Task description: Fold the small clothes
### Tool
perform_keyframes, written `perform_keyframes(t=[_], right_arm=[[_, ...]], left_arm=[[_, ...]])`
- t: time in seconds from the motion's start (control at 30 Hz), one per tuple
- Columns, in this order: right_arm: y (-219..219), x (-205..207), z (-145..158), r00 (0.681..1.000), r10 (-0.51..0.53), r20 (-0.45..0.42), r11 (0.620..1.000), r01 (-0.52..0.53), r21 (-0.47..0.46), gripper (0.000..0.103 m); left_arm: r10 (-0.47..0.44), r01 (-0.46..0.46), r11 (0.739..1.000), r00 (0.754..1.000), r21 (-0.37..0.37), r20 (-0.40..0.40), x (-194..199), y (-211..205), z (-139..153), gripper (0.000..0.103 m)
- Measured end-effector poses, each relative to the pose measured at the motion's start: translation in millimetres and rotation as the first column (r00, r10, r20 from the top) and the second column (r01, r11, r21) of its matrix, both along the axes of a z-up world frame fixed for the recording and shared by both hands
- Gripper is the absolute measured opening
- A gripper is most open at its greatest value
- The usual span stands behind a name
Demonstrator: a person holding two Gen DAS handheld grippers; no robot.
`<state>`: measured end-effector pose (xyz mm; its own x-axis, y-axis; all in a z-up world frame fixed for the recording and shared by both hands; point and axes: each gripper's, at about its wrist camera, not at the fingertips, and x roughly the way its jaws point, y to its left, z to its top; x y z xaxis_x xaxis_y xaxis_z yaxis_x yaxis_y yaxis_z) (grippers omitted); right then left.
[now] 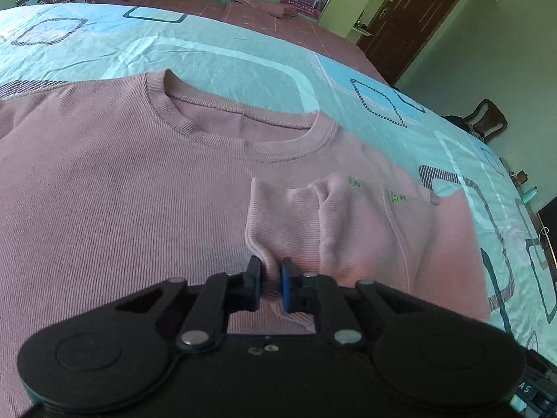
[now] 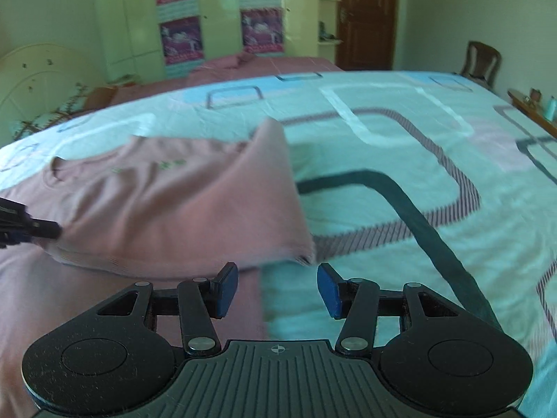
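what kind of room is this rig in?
Most likely a home bedroom. The pink top lies on a bed with a patterned sheet, a cream headboard stands at one end, and a tall wardrobe lines the far wall beside a wooden door.

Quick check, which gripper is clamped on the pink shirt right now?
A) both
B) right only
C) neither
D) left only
D: the left gripper pinches a fold of the pink shirt, while the right gripper stands open with nothing between its fingers.

Left tool clamped, right tool agape
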<state>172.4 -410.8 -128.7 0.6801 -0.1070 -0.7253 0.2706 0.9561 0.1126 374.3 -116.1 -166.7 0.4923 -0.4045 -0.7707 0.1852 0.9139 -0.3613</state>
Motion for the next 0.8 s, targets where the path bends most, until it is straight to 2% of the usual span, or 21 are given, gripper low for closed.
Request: perform_keyframes(t=[0.1,0.23,0.33,0.4,0.47,0.53,0.57,0.6,0.63,0.73,0.8], right_arm=[[-7.5,1.6,-7.7,1.0,-0.021,-0.02,1.0,0.021,0.013,0.051],[-3.0,10.3,-12.5,1.0,0.0,-0.016,1.0,0.0,0.002,0.05],[3.3,19.4,-15.3,1.0,0.02,-0.011,1.0,-0.021,-0.003,0.05],[6.9,27.1,-16.6,1.0,0.025,-0.005,1.0,-0.025,-0.003,0.05],[9.7,34.4,-17.2,1.0,0.031,-0.001,0.999,-0.031,0.007,0.05],[12.2,39.8,-17.0,0.999,0.038,0.005,0.999,-0.038,0.011,0.048],[13.8,42.2,-16.9,0.999,0.043,0.008,0.999,-0.043,0.006,0.028],[14.7,43.5,-16.8,0.998,0.056,0.01,0.998,-0.056,0.009,0.014],[15.0,44.3,-16.5,0.998,0.062,0.01,0.998,-0.062,0.013,0.008],[11.0,39.9,-18.7,0.999,0.03,0.01,1.0,-0.03,-0.006,0.008],[3.8,36.4,-22.4,1.0,0.006,-0.001,0.999,-0.006,0.036,0.008]], left_arm=[[0.019,-0.017,0.999,0.999,-0.046,0.049,1.8,3.2,19.4,0.007],[0.067,-0.046,0.99,0.986,-0.132,0.156,5.4,20.9,66.0,0.007],[0.121,-0.086,0.984,0.966,-0.153,0.23,5.3,41.3,93.7,0.007],[0.152,-0.119,0.983,0.953,-0.138,0.262,2.7,56.2,100.9,0.007],[0.173,-0.154,0.984,0.948,-0.09,0.266,-0.5,70.5,94.8,0.007],[0.192,-0.185,0.981,0.957,-0.051,0.216,-0.4,83.4,74.7,0.007],[0.2,-0.199,0.98,0.96,-0.025,0.194,-0.6,87.5,62.4,0.007],[0.207,-0.21,0.978,0.963,-0.002,0.171,-0.7,90.3,50.2,0.007],[0.216,-0.22,0.975,0.966,0.015,0.146,-0.6,92.5,38.1,0.007],[0.227,-0.232,0.971,0.97,0.049,0.086,-3.4,97.5,9.5,0.007],[0.219,-0.225,0.972,0.971,0.062,0.094,-10.3,97.9,5.6,0.008]])
